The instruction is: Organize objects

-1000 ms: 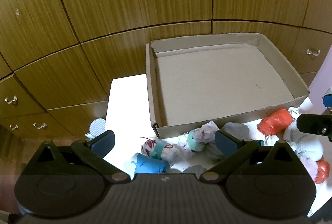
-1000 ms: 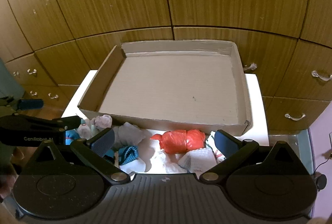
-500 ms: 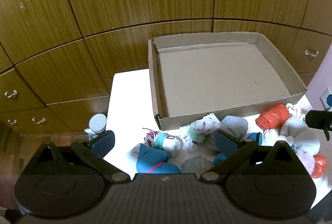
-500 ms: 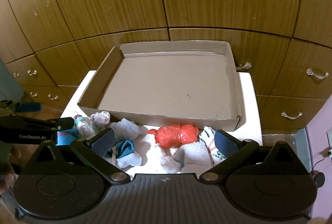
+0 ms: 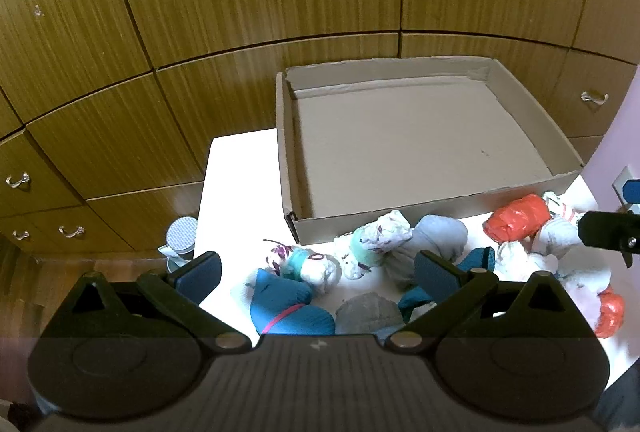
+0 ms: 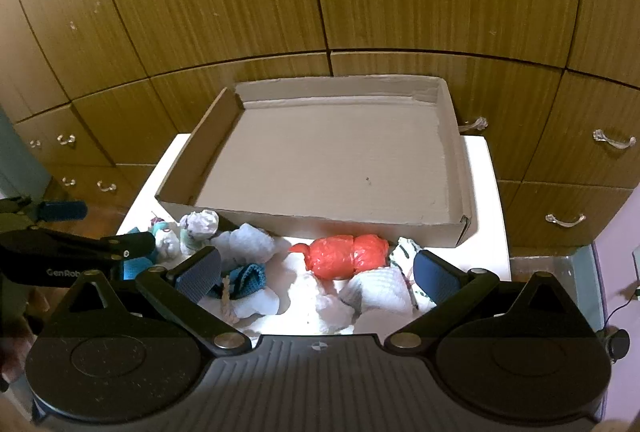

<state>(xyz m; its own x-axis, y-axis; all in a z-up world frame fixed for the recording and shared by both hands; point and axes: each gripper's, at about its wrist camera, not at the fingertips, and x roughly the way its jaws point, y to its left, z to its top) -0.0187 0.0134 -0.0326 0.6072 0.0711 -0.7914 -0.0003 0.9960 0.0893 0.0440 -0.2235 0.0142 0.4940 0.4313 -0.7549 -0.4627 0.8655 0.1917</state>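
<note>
One shallow brown cardboard box, open-topped and with nothing inside, sits on one white tabletop against a wall of brown wooden cabinet doors and drawers. The task's things, small rolled cloth bundles, lie loose on the tabletop along the box's near wall, none inside it.

Two grippers are present. The left gripper hangs above the bundles off the box's near left corner, jaws spread wide and grasping nothing. The right gripper hangs above the bundles nearer the box's near right corner, jaws likewise released and empty.

Left wrist view, bundles that can be counted: one teal bundle with a pink band, one grey rounded bundle, two white floral bundles with mint bands, one pale blue bundle and two orange plastic-wrapped bundles. Only this view shows one round grey mesh-topped object beyond the tabletop's left edge.

Right wrist view: one orange bundle just before the box's near wall, one teal knitted bundle and one white ribbed bundle; the remaining white cloths merge and cannot be counted. Only this view shows the box's right wall from outside.
</note>
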